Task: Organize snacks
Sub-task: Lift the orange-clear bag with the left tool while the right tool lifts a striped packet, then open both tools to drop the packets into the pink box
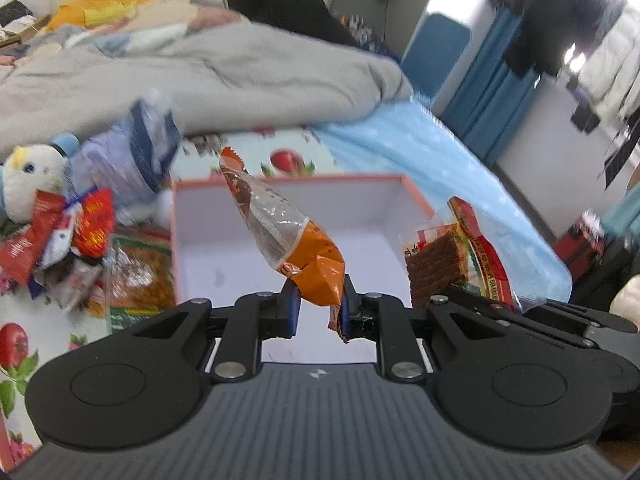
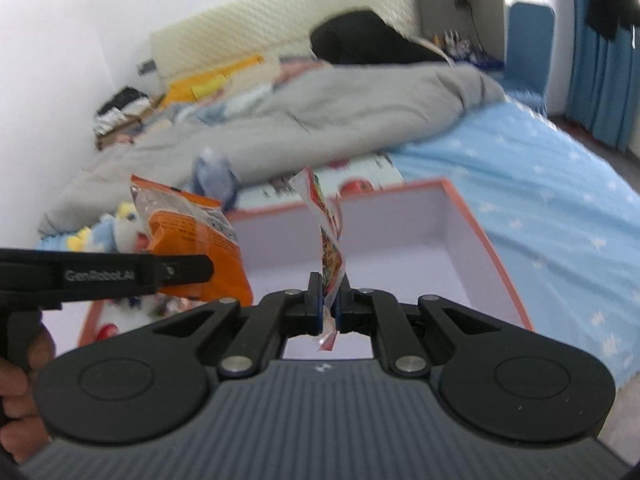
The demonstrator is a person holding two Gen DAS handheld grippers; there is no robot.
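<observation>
Your left tongs point(image 1: 318, 300) pinch the orange-and-clear plastic snack packet point(image 1: 288, 236) by its lower end, above the open white box with the salmon-pink rim point(image 1: 416, 188) on the bed. Your right tongs point(image 2: 329, 300) are pressed together on the thin red-and-green snack wrapper point(image 2: 330, 232), also over that box point(image 2: 472, 216). Only the left view shows the heap of red snack sachets point(image 1: 60, 236) left of the box, beside a white plush toy point(image 1: 32, 180). A rumpled grey duvet point(image 1: 200, 76) lies beyond. The right view shows your hand point(image 2: 20, 396) on the left tongs' handle.
</observation>
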